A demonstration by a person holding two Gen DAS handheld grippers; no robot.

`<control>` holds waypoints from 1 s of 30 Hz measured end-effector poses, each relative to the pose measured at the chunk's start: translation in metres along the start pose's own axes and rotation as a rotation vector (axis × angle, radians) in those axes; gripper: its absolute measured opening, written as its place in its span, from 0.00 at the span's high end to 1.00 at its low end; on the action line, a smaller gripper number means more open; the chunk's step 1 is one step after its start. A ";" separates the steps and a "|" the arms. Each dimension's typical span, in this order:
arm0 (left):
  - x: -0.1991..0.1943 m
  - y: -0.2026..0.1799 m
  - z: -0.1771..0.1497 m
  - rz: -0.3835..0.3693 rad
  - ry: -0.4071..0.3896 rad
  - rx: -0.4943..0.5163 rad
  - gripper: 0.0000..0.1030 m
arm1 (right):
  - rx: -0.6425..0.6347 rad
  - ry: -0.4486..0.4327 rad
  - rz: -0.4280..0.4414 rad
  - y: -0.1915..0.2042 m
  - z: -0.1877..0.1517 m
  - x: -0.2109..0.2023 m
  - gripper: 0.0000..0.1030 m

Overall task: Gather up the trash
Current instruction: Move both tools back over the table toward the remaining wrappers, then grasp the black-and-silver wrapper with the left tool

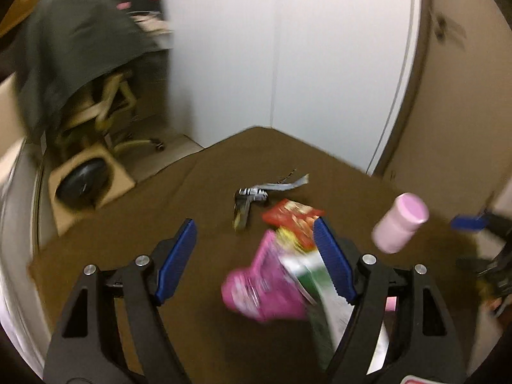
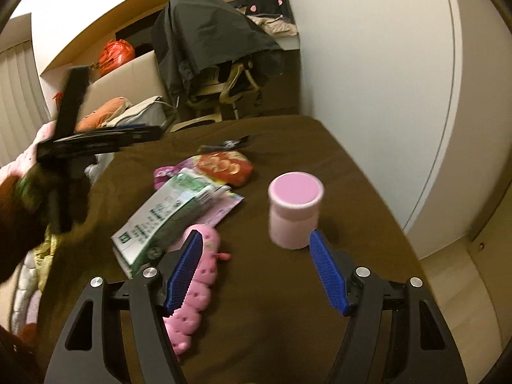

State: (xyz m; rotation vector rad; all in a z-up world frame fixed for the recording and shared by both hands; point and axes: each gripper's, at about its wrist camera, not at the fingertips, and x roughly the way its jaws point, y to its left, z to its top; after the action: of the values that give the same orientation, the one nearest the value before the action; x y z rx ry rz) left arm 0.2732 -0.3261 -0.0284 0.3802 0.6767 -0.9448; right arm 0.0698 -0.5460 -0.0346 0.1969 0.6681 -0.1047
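Observation:
Several pieces of trash lie on a brown table [image 2: 336,166]: a green-and-white carton [image 2: 166,220], a red snack packet [image 2: 227,166], a pink-purple wrapper [image 2: 164,171] and a black-silver wrapper [image 1: 252,193]. A pink bottle [image 2: 294,208] stands upright just beyond my right gripper [image 2: 256,238], which is open and empty. My left gripper [image 1: 256,224] hangs open above the pink wrapper [image 1: 265,281], the carton [image 1: 312,275] and the red packet [image 1: 292,219], with nothing pressed between its pads. In the right wrist view it [image 2: 153,132] is at the left, held by a gloved hand.
A pink plush toy [image 2: 195,291] lies under my right gripper's left finger. Behind the table is an office chair draped with a dark coat [image 2: 204,35]. A cardboard box [image 1: 92,188] holding a black object sits on the floor. A white wall [image 1: 320,48] borders the table's far corner.

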 end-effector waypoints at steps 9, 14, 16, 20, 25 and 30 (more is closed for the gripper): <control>0.130 0.027 0.024 -0.103 0.287 -0.021 0.45 | 0.025 0.012 -0.068 -0.027 -0.002 0.017 0.37; 0.134 0.024 0.022 -0.056 0.264 -0.064 0.69 | 0.020 0.042 -0.068 -0.028 -0.006 0.033 0.37; 0.127 0.027 0.018 -0.076 0.259 -0.125 0.75 | 0.012 0.043 -0.064 -0.026 -0.005 0.036 0.37; 0.088 0.033 0.001 -0.024 0.220 -0.217 0.90 | -0.006 0.025 -0.050 -0.018 0.003 0.037 0.37; 0.019 0.034 -0.035 0.015 0.161 -0.353 0.90 | -0.047 -0.013 -0.005 0.005 0.024 0.038 0.37; -0.037 0.027 -0.074 0.084 0.137 -0.450 0.90 | -0.091 0.025 0.119 0.041 0.041 0.051 0.37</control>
State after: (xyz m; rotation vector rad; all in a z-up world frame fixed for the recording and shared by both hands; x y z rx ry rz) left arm 0.2542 -0.2461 -0.0569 0.0727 0.9658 -0.6653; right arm 0.1411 -0.5161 -0.0284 0.1496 0.6834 0.0420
